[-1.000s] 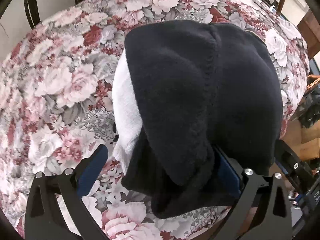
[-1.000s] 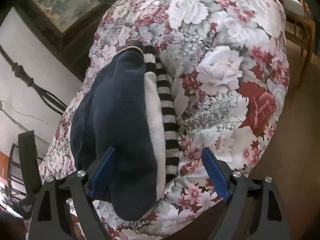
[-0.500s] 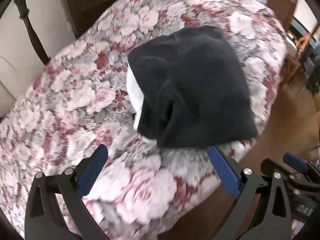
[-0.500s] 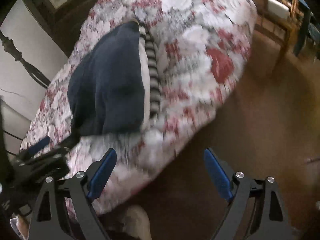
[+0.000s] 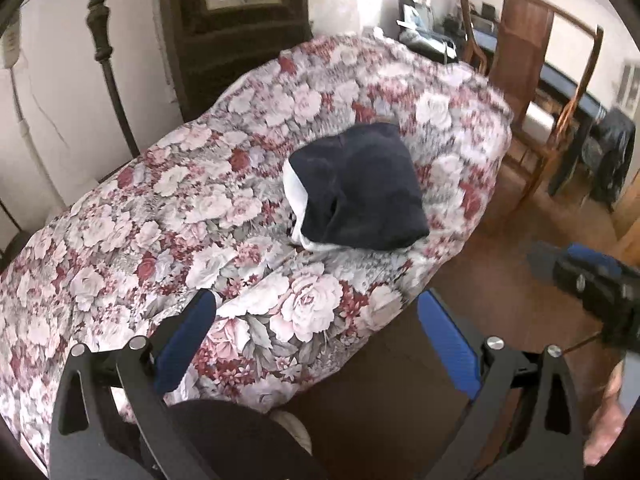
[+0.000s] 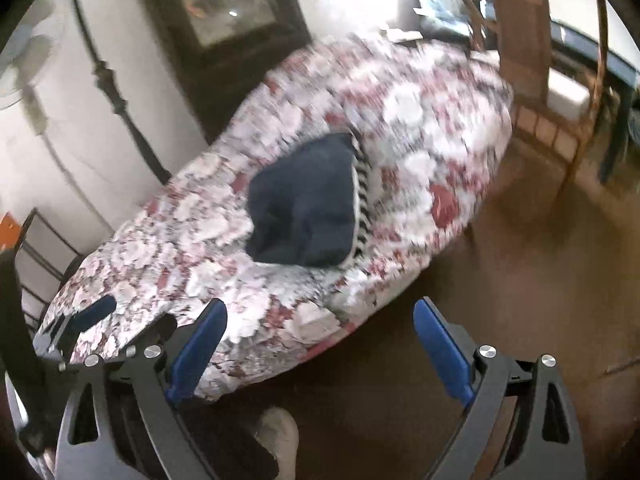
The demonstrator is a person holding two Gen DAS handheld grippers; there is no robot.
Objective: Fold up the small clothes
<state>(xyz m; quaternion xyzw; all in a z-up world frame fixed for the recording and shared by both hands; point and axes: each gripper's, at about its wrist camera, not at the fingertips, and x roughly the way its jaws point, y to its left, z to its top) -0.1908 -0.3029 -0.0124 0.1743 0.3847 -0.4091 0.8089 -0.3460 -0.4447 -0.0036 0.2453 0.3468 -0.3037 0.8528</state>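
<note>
A folded dark navy garment (image 5: 360,192) lies on top of a small stack on the floral bedcover (image 5: 168,216), near its right edge. A white piece (image 5: 295,196) shows under its left side. In the right wrist view the navy garment (image 6: 304,208) has a black-and-white striped piece (image 6: 362,200) under its right edge. My left gripper (image 5: 316,328) is open and empty, held back from the stack over the bed's near edge. My right gripper (image 6: 318,340) is open and empty, also well back. The right gripper shows at the right edge of the left wrist view (image 5: 592,284).
A wooden chair (image 5: 532,80) stands right of the bed on the brown floor (image 5: 500,264). A dark framed cabinet (image 5: 240,20) and a black iron bedpost (image 5: 108,52) stand behind the bed. A foot in a pale sock (image 6: 280,436) shows below the grippers.
Both grippers have pulled back and up from the stack, which they stood close around a second ago. The stack now lies free and farther away.
</note>
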